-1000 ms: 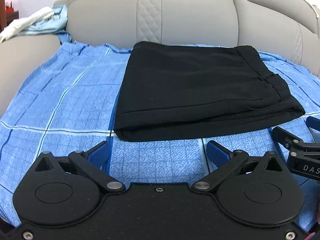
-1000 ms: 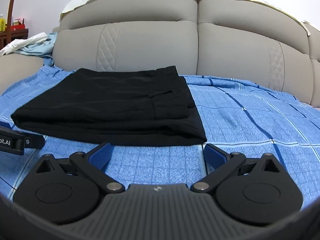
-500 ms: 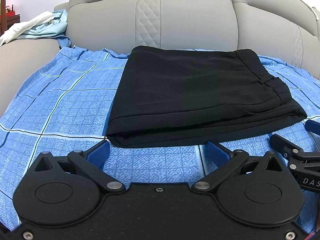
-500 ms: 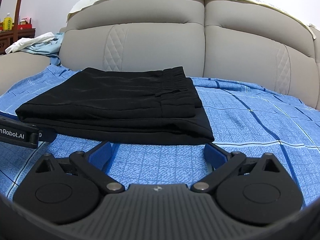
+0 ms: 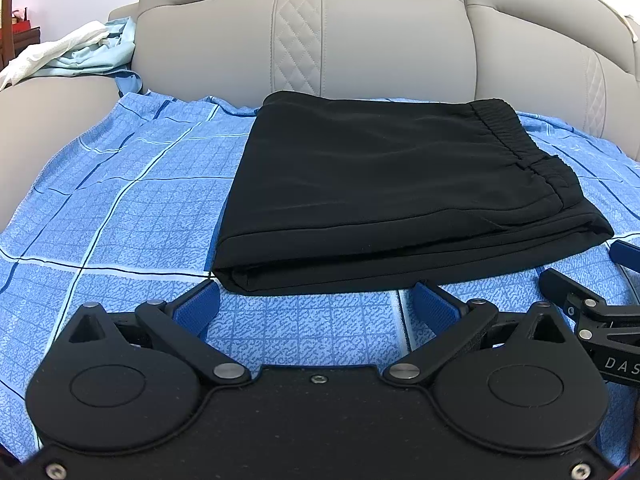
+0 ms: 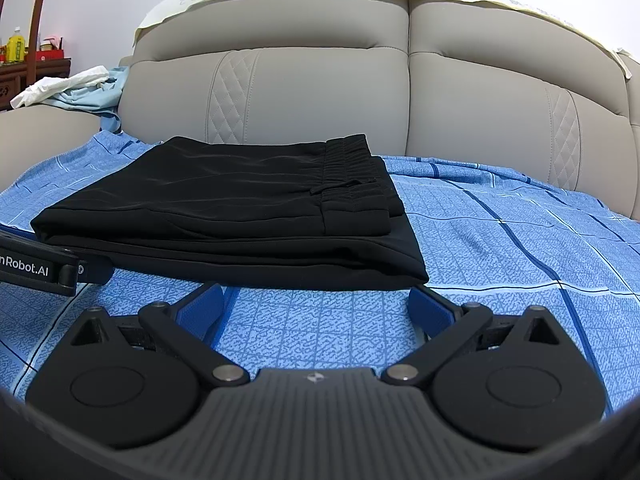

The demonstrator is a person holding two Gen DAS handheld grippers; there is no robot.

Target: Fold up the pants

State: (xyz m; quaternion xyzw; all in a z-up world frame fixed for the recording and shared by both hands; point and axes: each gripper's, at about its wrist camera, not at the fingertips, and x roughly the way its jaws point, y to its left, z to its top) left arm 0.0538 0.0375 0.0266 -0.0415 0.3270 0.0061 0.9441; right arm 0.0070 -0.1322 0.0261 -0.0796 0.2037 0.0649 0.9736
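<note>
Black pants (image 5: 384, 196) lie folded into a flat rectangle on the blue checked sheet (image 5: 120, 220), elastic waistband on the right side. My left gripper (image 5: 316, 306) is open, just in front of the fold's near left corner, nothing between its blue pads. In the right wrist view the same pants (image 6: 240, 212) lie ahead and to the left. My right gripper (image 6: 314, 306) is open and empty, just short of the near right corner. The right gripper's finger (image 5: 576, 300) shows at the left view's right edge; the left gripper's finger (image 6: 40, 268) shows at the other view's left edge.
A grey padded sofa back (image 6: 320, 92) rises right behind the pants. White and pale blue clothes (image 5: 76, 52) lie heaped on the left armrest. A dark wooden shelf with bottles (image 6: 28, 64) stands at the far left. Bare sheet spreads right of the pants (image 6: 520, 232).
Both grippers have drawn back and tilted up a little; the pants sit lower in both views. The pants have not moved, and both grippers stay open.
</note>
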